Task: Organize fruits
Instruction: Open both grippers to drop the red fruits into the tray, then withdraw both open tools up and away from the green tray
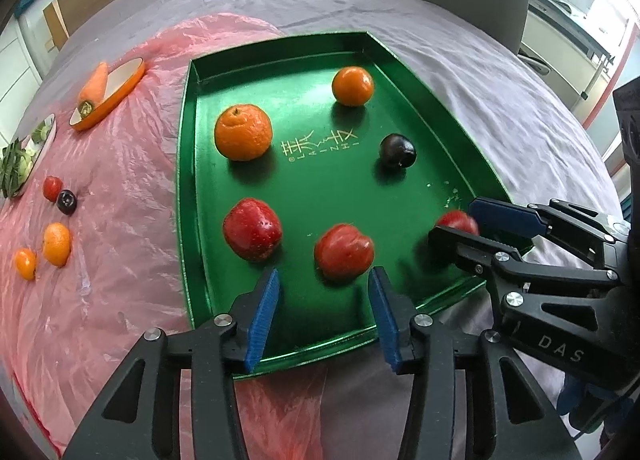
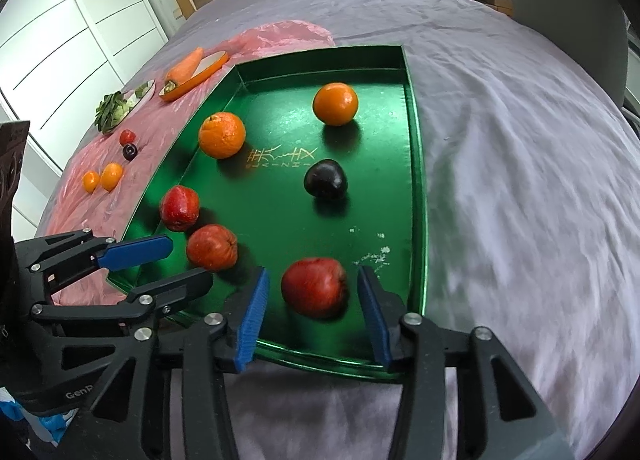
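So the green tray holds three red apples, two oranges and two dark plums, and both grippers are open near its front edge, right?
Nearly. The green tray holds only one dark plum, as the right wrist view shows; the other dark plum lies outside on the pink sheet. The rest is right.

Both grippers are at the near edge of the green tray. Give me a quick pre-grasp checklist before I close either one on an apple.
1. Left gripper open: ok.
2. Right gripper open: ok.
3. Near-right apple between the right gripper's fingers: ok.
4. Middle apple lined up with the left gripper: ok, though it sits just beyond the fingertips.
5. Grippers apart from each other: ok, but close.
6. Green tray lying flat on the bedsheet: cannot tell.
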A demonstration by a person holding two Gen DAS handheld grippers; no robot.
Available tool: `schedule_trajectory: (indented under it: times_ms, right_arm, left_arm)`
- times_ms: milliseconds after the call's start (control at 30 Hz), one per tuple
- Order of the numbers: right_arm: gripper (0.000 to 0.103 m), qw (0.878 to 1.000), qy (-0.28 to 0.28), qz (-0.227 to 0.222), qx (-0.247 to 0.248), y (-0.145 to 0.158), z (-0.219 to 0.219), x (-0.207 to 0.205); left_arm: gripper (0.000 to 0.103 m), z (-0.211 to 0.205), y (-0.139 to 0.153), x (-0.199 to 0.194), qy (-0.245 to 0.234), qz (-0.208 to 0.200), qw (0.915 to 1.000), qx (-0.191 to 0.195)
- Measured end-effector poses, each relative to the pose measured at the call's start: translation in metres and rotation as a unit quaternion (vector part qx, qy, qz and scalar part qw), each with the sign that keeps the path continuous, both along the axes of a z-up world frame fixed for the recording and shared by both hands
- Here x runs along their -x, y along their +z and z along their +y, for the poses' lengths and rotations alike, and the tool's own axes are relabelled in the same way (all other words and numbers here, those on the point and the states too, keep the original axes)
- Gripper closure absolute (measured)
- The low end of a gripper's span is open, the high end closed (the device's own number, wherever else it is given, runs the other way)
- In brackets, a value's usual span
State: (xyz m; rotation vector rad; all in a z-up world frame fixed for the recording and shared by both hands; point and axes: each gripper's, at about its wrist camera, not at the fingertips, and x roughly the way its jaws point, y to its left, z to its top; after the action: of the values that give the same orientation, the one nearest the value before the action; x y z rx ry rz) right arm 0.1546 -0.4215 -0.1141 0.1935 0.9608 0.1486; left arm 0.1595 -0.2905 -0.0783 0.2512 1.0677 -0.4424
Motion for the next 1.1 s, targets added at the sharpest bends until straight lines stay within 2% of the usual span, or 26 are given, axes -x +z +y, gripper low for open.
schedule_trajectory:
  times_ms: [267,600,1100]
  right_arm:
    - [0.035,1.000,-0.007,-0.011,0.002,0.018,0.004,0.010]
    - [0.031,1.000,0.007,-0.016,0.007,0.036,0.034,0.032]
    - [0.024,0.999,0.043,-0.020,0.016,0.052,0.098,0.073]
  left_arm:
    - [0.058,0.014,0.020,0.011,0.012,-0.020,0.9997,0.010]
    - [0.058,0.062,0.038,0.038,0.051,-0.062,0.9966,0.017]
    - [0.058,0.122,0.054,0.079,0.081,-0.071,0.9942,0.004]
